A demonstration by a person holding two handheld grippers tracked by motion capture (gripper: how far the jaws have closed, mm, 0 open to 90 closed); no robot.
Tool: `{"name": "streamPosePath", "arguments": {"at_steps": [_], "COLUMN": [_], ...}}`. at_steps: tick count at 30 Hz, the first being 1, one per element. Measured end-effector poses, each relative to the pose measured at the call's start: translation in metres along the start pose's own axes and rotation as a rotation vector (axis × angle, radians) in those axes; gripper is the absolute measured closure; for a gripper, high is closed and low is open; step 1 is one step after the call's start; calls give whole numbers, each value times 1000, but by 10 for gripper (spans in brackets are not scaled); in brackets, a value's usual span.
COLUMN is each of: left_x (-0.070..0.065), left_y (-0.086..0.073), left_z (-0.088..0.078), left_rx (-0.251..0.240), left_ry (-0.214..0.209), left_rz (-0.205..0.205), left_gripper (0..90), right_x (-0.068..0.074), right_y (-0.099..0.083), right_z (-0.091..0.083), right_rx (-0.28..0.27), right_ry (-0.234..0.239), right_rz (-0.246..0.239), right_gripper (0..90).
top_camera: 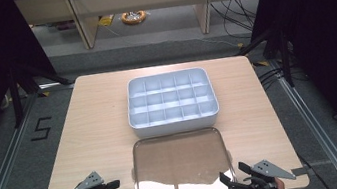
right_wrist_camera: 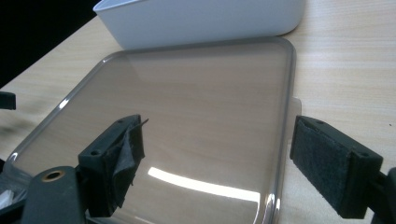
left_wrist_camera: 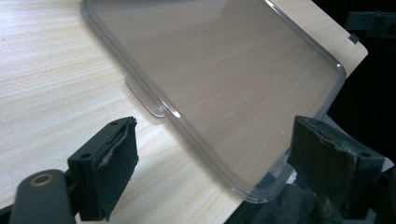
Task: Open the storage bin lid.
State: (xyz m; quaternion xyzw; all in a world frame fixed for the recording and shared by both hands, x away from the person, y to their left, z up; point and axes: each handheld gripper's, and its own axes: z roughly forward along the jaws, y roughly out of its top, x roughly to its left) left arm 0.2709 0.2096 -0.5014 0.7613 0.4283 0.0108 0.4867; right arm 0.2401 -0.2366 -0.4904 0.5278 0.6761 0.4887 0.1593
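Holding both grippers at the table's (top_camera: 84,117) near edge, I see the clear lid (top_camera: 182,165) lying flat between them. My left gripper (left_wrist_camera: 212,163) gapes wide around the lid's near corner, pads off it. My right gripper (right_wrist_camera: 217,161) stands equally wide over the lid's edge, gripping nothing. Beyond the lid sits the white divided box (top_camera: 171,98).

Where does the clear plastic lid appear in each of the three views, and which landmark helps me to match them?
High view: the clear plastic lid lies flat at the table's near edge, low in the centre, just in front of the white divided box.
Left gripper view: it runs from the top centre down to the lower right.
Right gripper view: it spans the centre and left, below the box.
Shared landmark: the lid's small side tab.
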Motion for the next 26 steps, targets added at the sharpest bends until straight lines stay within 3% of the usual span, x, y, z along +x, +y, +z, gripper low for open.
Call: {"name": "streamPosePath", "arguments": {"at_steps": [1, 2, 3, 4, 5, 6, 7, 8, 9, 10, 11, 12, 13, 15, 16, 18, 20, 21, 23, 26], "left_x": [-1, -2, -4, -5, -5, -5, -6, -6, -6, -7, -8, -9, -9, -10, -9, -9, -11, -11, -11, -10], "left_y": [-1, -1, -2, -2, -2, -3, -3, -3, -3, -4, -4, -5, -5, -5, -5, -5, -6, -6, -6, -6], "left_z": [0, 1, 1, 1, 1, 1, 1, 1, 1, 2, 2, 2, 3, 3, 3, 3, 4, 4, 5, 4], "left_rx": [10, 6, 14, 12, 14, 11, 14, 20, 21, 18, 22, 24, 20, 29, 33, 39, 38, 39, 38, 41], "left_ry": [2, 2, 0, -4, -1, -1, -2, -2, -1, -7, -10, -12, -11, -12, -9, -6, -14, -15, -16, -14], "left_rz": [6, 10, 16, 18, 23, 22, 21, 16, 13, 12, 14, 19, 18, 14, 16, 15, 12, 13, 17, 11], "left_gripper": [148, 148, 148, 148, 149, 149, 149, 149, 149, 149, 149, 149, 149, 149, 149, 150, 152, 153, 154, 154], "right_x": [3, 2, 4, 6, 6, 6, 10, 7, 12, 9, 11, 10, 12, 12, 17, 15, 15, 10, 11, 10], "right_y": [-1, -1, -2, -4, -5, -5, -5, -6, -7, -7, -8, -9, -9, -10, -10, -11, -11, -11, -11, -11], "right_z": [-3, -2, -2, -2, -2, -3, -5, -4, -4, -4, -4, -2, -4, -4, -7, -5, -6, -4, -4, -3], "right_rx": [17, 24, 23, 43, 25, 39, 53, 46, 54, 44, 56, 49, 62, 64, 96, 72, 98, 76, 88, 79], "right_ry": [-9, -11, 21, 5, 14, -8, 4, -9, 6, 22, 32, 21, 39, 44, 18, 38, 11, 38, 15, 25], "right_rz": [14, -16, 8, 6, 3, -24, 26, -28, 52, 4, 32, 0, 20, 4, 60, 48, 56, 8, 15, 5], "right_gripper": [189, 189, 189, 189, 189, 189, 189, 189, 189, 189, 189, 189, 189, 189, 189, 192, 194, 195, 196, 196]}}
